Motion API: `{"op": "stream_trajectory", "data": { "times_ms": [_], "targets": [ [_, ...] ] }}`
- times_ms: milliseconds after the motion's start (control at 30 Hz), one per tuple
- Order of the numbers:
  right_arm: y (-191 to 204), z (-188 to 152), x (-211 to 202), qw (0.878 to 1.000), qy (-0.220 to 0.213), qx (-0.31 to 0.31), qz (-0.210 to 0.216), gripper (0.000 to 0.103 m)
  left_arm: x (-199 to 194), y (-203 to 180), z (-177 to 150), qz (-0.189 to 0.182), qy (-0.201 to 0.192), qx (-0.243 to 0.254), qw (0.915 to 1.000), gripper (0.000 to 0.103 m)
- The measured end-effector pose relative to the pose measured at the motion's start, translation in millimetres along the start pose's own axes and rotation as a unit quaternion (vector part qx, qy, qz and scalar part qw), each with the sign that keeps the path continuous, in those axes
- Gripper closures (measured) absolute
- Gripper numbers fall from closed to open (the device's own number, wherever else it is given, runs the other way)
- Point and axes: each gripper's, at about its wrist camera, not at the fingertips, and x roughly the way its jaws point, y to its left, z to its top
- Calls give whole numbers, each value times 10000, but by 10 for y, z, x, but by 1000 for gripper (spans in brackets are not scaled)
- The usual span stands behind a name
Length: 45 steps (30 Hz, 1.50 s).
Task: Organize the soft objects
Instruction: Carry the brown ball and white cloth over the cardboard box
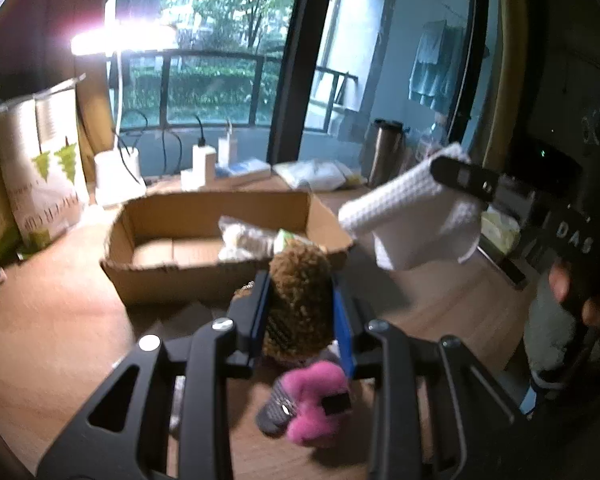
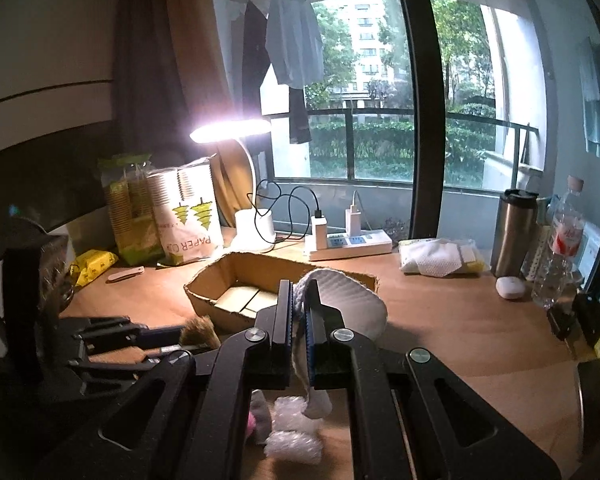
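Evidently both grippers are carrying soft things toward the cardboard box (image 1: 220, 236), which sits at twelve o'clock on the counter (image 1: 60, 320), presumably as the collecting bin. The left gripper (image 1: 300, 300) has its jaws clamped on a brown fuzzy toy (image 1: 300, 280), lifted just short of the box's near wall. The right gripper (image 2: 298, 312) pinches a white waffle cloth (image 2: 348, 300) narrowly, so it drapes free. A pink plush (image 1: 320, 400) and bubble wrap (image 2: 292, 432) lie below at six o'clock.
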Motion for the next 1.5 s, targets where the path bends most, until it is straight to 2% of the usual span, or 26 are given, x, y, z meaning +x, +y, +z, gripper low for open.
{"op": "stream_trajectory", "data": {
  "times_ms": [267,800,1267,1500],
  "targets": [
    [4,102,191,9999,-14,-158,-6,97,-55,260,206,208,-339,-38,9992,73],
    [-59,271,589,9994,-59,-332,-103,97,131,630,451,243,-616,-136,9977,73],
    [-190,236,1075,9991,173,-298,-240,97,716,825,471,212,-263,-277,9990,73],
    [-210,167,1308,9984,397,-310,-261,97,854,945,412,445,-174,-444,9979,73]
  ]
}}
